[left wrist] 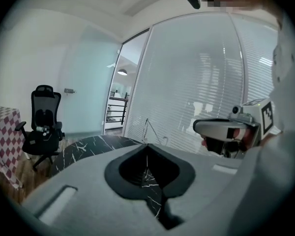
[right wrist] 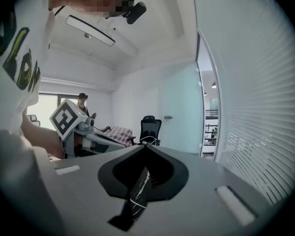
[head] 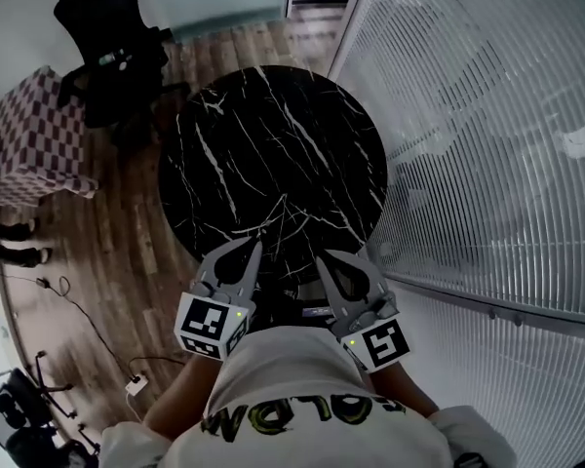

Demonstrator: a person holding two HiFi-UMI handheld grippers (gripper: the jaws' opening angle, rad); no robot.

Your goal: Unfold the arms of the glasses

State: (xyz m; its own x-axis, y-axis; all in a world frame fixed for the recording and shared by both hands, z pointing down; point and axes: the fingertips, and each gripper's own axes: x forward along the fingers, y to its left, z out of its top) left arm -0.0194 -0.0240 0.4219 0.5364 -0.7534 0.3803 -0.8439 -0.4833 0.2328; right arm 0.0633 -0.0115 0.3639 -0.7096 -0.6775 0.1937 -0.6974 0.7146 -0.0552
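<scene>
1. Progress looks like nil as far as these views show: no unfolded frame is anywhere, and neither tool is on the glasses.
2. Your left gripper (head: 257, 246) has its jaws fully together with nothing between them; only marble shows through the gap.
3. Your right gripper (head: 323, 257) is the same, jaws pressed together and empty.
4. Both tools hang close to your chest, over the near edge of the table (head: 273, 135), side by side but apart.
5. The glasses cannot be placed. The marble top in view is bare, and a dark shape low between the two tools is too hidden to name.
6. What is left, by my reading, is the whole job: find the glasses, pin the frame, swing out each arm.
7. Count: two grippers, one round table, one office chair (head: 107, 42), one checked cover (head: 29, 135), no glasses countable.
</scene>
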